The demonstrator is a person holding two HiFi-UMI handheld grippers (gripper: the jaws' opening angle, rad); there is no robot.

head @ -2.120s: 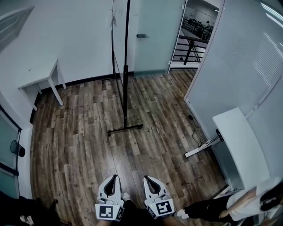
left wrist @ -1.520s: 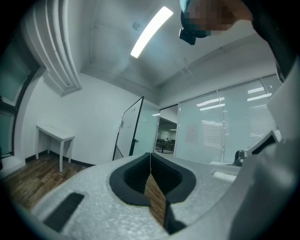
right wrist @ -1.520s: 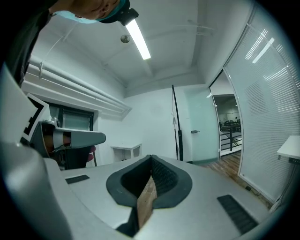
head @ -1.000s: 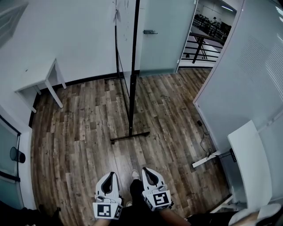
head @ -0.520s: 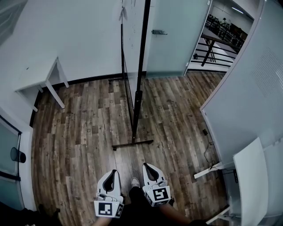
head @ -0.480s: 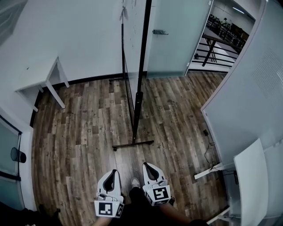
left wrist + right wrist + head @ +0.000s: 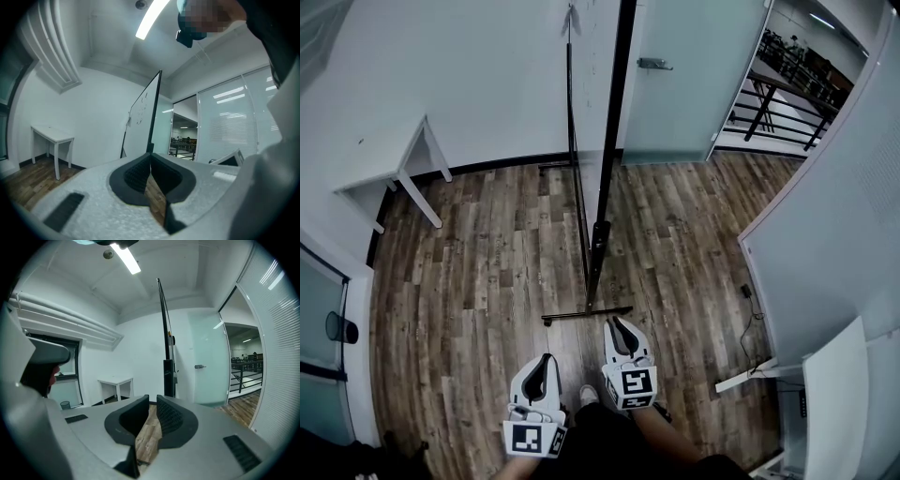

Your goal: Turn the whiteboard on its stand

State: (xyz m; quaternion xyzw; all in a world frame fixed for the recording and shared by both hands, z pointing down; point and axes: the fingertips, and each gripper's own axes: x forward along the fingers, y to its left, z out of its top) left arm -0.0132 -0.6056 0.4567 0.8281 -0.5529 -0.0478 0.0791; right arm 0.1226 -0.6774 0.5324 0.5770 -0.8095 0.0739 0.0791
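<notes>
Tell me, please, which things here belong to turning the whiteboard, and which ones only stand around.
For the job: whiteboard, stand, left gripper, right gripper.
Only standing around: small white table, glass door, bin, desk.

The whiteboard (image 7: 595,103) stands mid-floor, its foot bar (image 7: 587,315) just ahead of the right gripper (image 7: 617,323) — the left gripper (image 7: 545,360) sits farther back; a table (image 7: 389,169) is left, a door (image 7: 684,84) behind.

White left gripper (image 7: 546,359), right gripper (image 7: 617,322), black jaws
</notes>
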